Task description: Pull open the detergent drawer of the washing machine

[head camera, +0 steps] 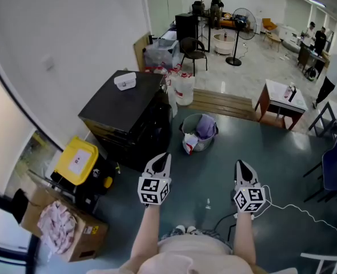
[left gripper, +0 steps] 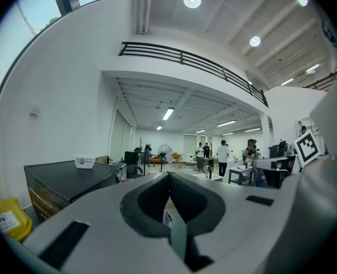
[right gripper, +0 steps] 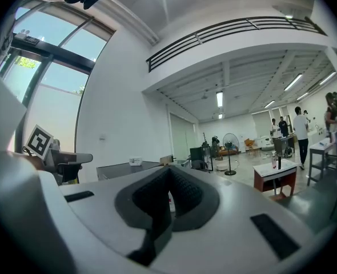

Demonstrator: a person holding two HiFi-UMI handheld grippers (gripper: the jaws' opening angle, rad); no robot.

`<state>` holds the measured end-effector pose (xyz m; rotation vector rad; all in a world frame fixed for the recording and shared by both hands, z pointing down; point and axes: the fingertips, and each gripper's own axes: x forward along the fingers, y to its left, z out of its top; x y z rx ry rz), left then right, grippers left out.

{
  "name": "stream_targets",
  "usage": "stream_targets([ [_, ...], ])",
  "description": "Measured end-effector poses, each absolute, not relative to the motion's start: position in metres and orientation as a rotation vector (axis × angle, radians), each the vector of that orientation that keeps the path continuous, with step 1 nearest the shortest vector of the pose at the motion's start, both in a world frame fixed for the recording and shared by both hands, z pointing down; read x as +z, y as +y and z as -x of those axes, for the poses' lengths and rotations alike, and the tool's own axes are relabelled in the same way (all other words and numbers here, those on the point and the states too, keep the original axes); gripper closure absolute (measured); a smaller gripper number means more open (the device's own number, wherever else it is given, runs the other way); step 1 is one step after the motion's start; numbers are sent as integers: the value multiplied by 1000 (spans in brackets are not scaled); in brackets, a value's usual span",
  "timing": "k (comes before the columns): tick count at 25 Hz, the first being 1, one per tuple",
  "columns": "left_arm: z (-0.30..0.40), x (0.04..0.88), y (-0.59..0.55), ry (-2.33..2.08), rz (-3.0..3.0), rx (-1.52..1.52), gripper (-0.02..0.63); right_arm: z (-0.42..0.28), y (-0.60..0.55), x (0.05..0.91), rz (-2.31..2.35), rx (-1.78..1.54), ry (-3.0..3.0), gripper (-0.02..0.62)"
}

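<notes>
A black box-shaped machine (head camera: 128, 110) stands against the white wall at the left, with a small white box (head camera: 125, 80) on its top. Its front faces down-right and is dark; I cannot make out a drawer on it. My left gripper (head camera: 161, 156) is held level just in front of the machine's near corner, with its jaws shut and nothing between them. My right gripper (head camera: 241, 164) hangs over the bare floor further right, also shut and empty. The machine shows at the left of the left gripper (left gripper: 169, 177) view as a black top (left gripper: 65, 180), and beyond the right gripper (right gripper: 168, 171).
A yellow container (head camera: 77, 160) and a cardboard box (head camera: 85, 233) holding cloth sit left of the machine. A basket (head camera: 199, 131) with clothes stands just right of it, a wooden pallet (head camera: 223, 103) behind. A small table (head camera: 283, 99), a blue chair (head camera: 334, 167) and a floor cable (head camera: 305, 213) are at right.
</notes>
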<state>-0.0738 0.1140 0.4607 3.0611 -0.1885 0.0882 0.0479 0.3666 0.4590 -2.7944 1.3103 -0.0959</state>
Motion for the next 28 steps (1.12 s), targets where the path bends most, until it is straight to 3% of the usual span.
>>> stream_targets([
  [13,80,474,122,-76,-3036,124,577,-32,349,464,2742,-109,1399,580],
  [16,83,474,119,-85,-3049,109,572,-29,342,462,2738,-95,1426,473],
  [17,83,474,118,-80,-3045,102,538,-30,341,462,2724,-95,1424,429],
  [19,83,473,118,-57,-3029,87,387,-31,341,462,2688,-99,1401,362],
  [22,82,471,119,-30,-3018,56,304,-33,341,465,2662,-114,1357,285],
  [24,82,471,117,-22,-3014,42,281,-34,339,470,2661,-139,1350,232],
  [28,80,470,110,-27,-3016,32,267,-35,330,472,2664,-159,1350,196],
])
